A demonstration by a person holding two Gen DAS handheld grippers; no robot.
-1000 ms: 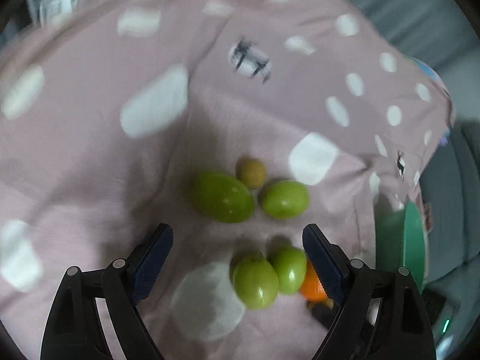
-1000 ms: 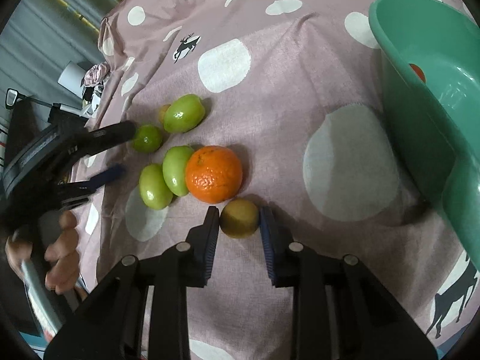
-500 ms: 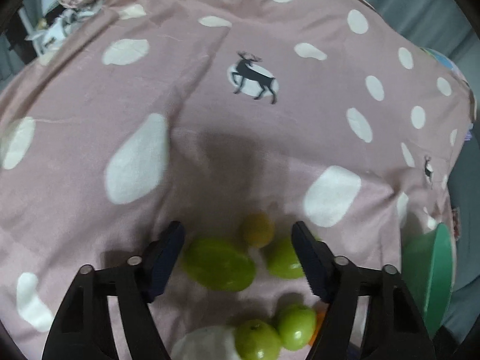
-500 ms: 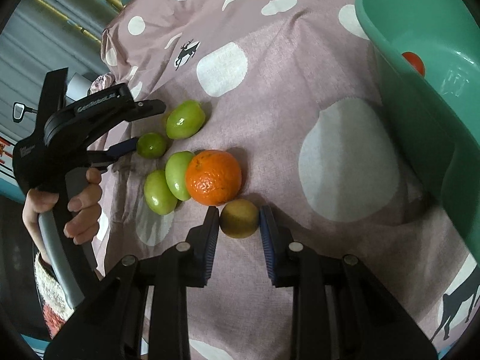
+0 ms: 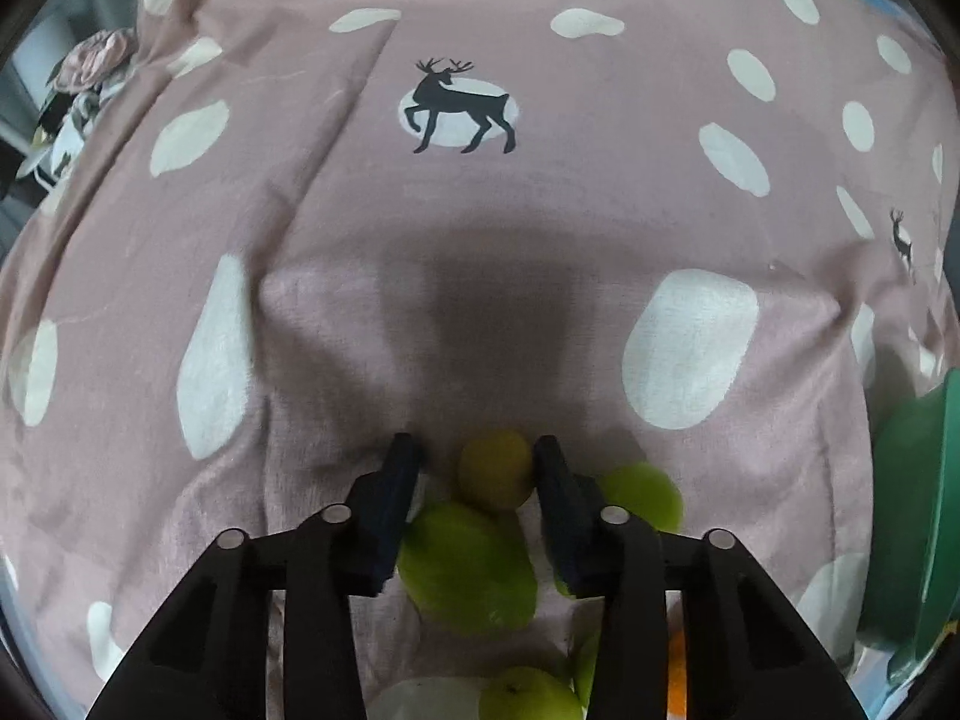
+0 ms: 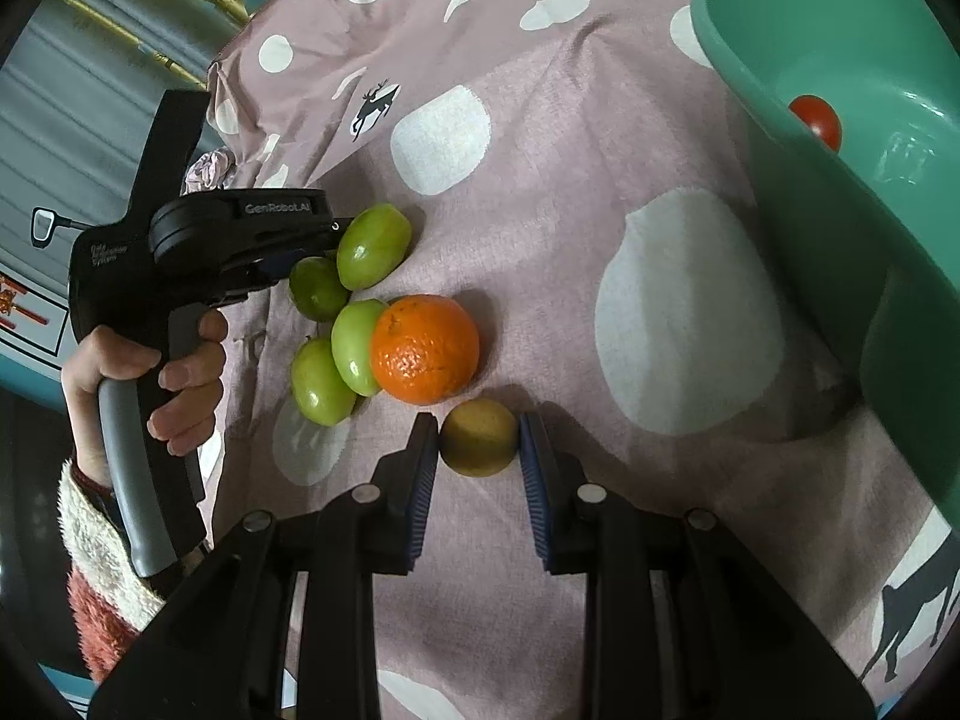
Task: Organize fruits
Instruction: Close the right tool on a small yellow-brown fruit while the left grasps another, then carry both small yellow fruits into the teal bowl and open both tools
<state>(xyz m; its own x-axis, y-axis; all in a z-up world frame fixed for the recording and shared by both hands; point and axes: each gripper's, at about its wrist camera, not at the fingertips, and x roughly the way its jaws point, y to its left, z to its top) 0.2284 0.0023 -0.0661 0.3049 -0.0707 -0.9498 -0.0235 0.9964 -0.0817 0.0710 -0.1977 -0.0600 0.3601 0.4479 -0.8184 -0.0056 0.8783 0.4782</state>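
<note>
My left gripper [image 5: 474, 447] points down over a cluster of fruit on the pink spotted cloth. Its jaws are closing around a small yellow-brown fruit [image 5: 495, 468]; the right pad touches it and a gap shows at the left pad. A large green fruit [image 5: 465, 570] lies just under the fingers, another green fruit [image 5: 642, 495] to the right. My right gripper [image 6: 477, 426] is shut on a second yellow-brown fruit [image 6: 478, 437] resting on the cloth. An orange [image 6: 425, 348] and several green fruits [image 6: 373, 246] lie beyond it.
A green basin [image 6: 810, 240] stands at the right with a red tomato [image 6: 816, 120] inside; its edge [image 5: 918, 510] also shows in the left wrist view. A person's hand [image 6: 180, 372] holds the left gripper's handle. The cloth's edge drops off at the far left.
The left gripper moved forward over the fruit cluster, and its jaws narrowed from wide around the small yellow-brown fruit. The right gripper stayed put on its fruit.
</note>
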